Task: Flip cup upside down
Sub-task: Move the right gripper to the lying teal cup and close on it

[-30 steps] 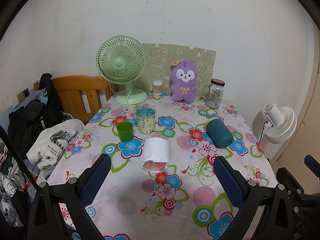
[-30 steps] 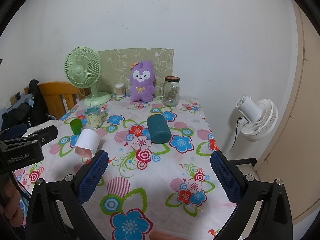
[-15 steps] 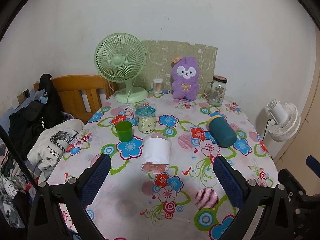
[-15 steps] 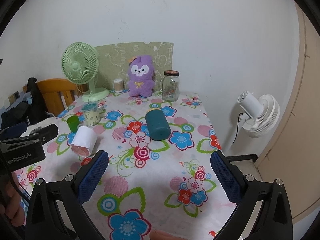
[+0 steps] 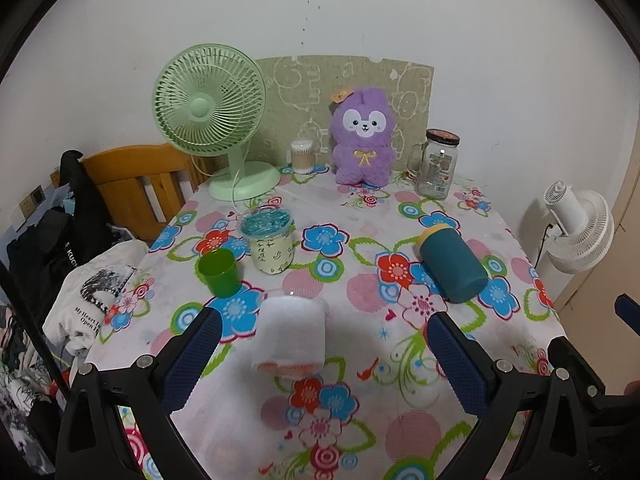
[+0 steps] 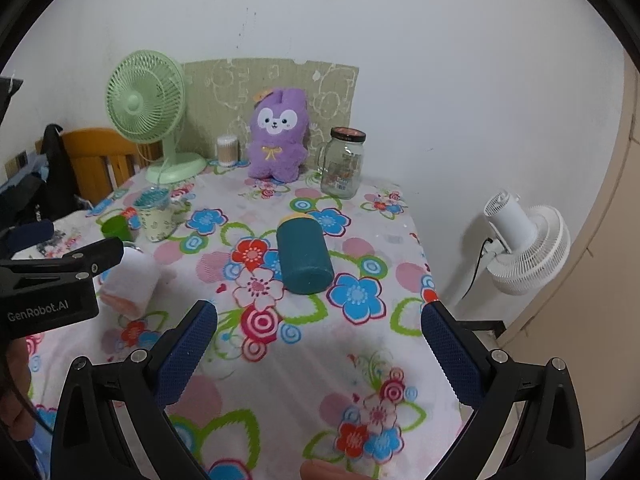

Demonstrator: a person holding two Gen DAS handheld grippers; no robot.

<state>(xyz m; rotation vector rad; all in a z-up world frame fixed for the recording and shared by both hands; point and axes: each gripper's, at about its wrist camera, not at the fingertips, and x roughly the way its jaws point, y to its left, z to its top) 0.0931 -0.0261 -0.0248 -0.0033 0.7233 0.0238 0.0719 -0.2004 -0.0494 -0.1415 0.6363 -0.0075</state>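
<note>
A white cup with a pink inside (image 5: 291,334) lies on its side on the flowered tablecloth, mouth toward me. It also shows in the right wrist view (image 6: 130,280), partly behind the left gripper's body. My left gripper (image 5: 320,346) is open and empty, its blue pads (image 5: 192,354) to either side of the cup, not touching it. A teal cup (image 5: 450,266) lies on its side at the right, also seen in the right wrist view (image 6: 304,258). My right gripper (image 6: 320,344) is open and empty, in front of the teal cup.
A small green cup (image 5: 219,272) and a cream mug (image 5: 272,244) stand left of centre. A green fan (image 5: 212,120), cotton swab jar (image 5: 302,156), purple plush (image 5: 362,136) and glass jar (image 5: 436,164) line the back. A wooden chair (image 5: 132,184) with clothes is at left, a white fan (image 5: 576,232) at right.
Both grippers have moved forward over the table. The white cup now lies between the left gripper's pads; the teal cup is closer to the right gripper. Both stay open.
</note>
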